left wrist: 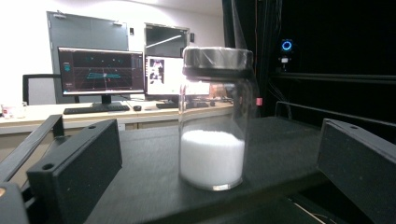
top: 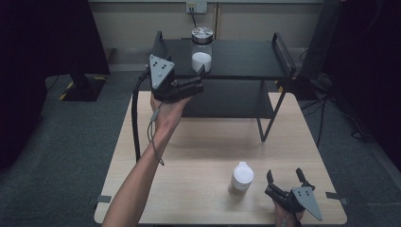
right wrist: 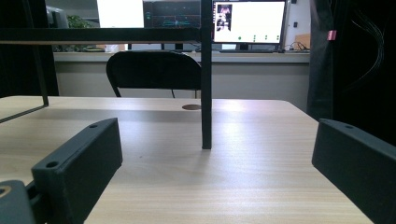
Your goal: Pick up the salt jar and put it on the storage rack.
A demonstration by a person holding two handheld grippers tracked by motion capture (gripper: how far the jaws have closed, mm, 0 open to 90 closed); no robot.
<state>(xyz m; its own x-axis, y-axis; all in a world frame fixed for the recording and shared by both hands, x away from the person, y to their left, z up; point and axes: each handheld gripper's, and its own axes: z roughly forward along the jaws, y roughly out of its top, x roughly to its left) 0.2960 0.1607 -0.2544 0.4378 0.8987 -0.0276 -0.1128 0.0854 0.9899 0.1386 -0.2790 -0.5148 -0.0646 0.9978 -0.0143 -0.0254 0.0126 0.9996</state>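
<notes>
The wooden table (top: 203, 142) carries everything, its pale top running out ahead of the right gripper (top: 286, 178), which rests low at the near right corner. On the far half of the table stands a black two-level shelf (top: 246, 59); one of its thin legs (right wrist: 206, 93) comes down onto the wood straight ahead of the right gripper, between its two jaws in the right gripper view and well beyond them. The left gripper (top: 201, 78) is raised to the height of the shelf's upper level, held by a hand (top: 165, 111) on an outstretched forearm, and points at the shelf's front edge.

On that upper level, just ahead of the left gripper, stands a glass jar (left wrist: 214, 121) with a metal lid, upright and roughly a third full of white powder. In the left gripper view the jar sits between the two jaws but a little beyond their tips, touching neither. The left gripper's jaws are spread wide and hold nothing.

A smaller white-capped bottle (top: 241, 178) stands upright on the table just to the left of the right gripper, near it but apart. The right gripper's jaws are likewise spread wide and empty, with only bare wood between them
</notes>
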